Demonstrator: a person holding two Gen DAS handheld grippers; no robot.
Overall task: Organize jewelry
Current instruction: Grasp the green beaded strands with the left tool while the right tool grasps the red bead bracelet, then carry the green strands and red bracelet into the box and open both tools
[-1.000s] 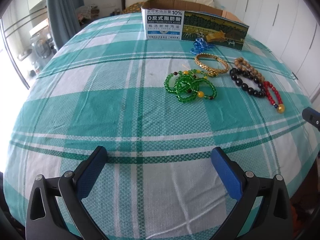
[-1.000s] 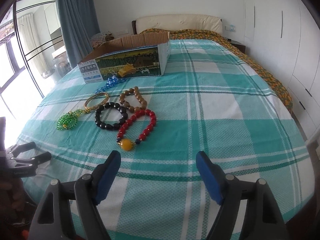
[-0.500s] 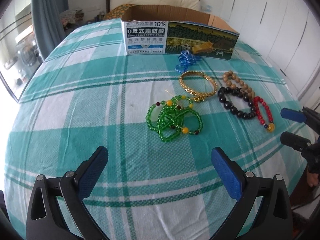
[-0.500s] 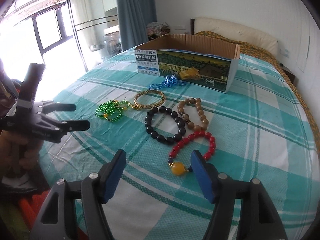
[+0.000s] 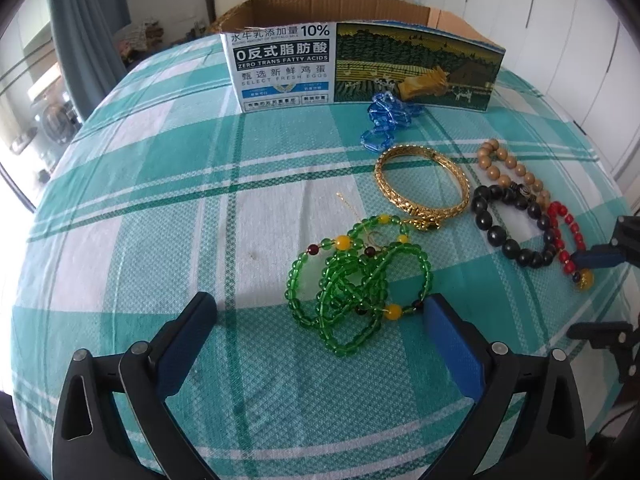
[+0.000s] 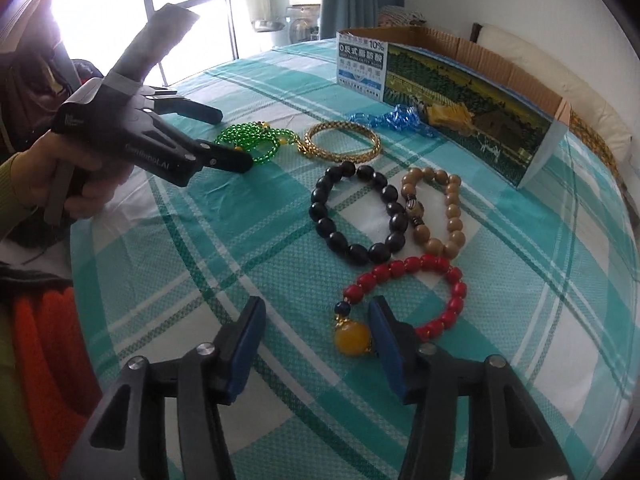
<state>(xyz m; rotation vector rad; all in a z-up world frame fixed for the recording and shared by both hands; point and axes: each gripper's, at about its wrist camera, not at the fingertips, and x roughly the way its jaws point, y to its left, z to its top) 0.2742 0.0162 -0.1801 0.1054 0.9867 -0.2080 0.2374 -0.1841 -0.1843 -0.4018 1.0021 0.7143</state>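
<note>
Both hand-held grippers have closed in on the jewelry since the earlier frame, and the right hand-held gripper (image 6: 316, 320) has just been narrowing its jaws, which stand apart with nothing pressed between them. Left to right on the plaid bed cover (image 5: 168, 208): left hand-held gripper (image 5: 320, 320), jaws wide apart, empty, just short of the green bead strand (image 5: 356, 284); gold bangle (image 5: 422, 184); blue chain (image 5: 386, 120) (lying against the open cardboard box (image 5: 360, 64)); black bead bracelet (image 6: 356, 216); tan bead bracelet (image 6: 438, 208). Red bead bracelet (image 6: 412, 292) lies nearest the right jaws, its amber bead beside the right pad.
</note>
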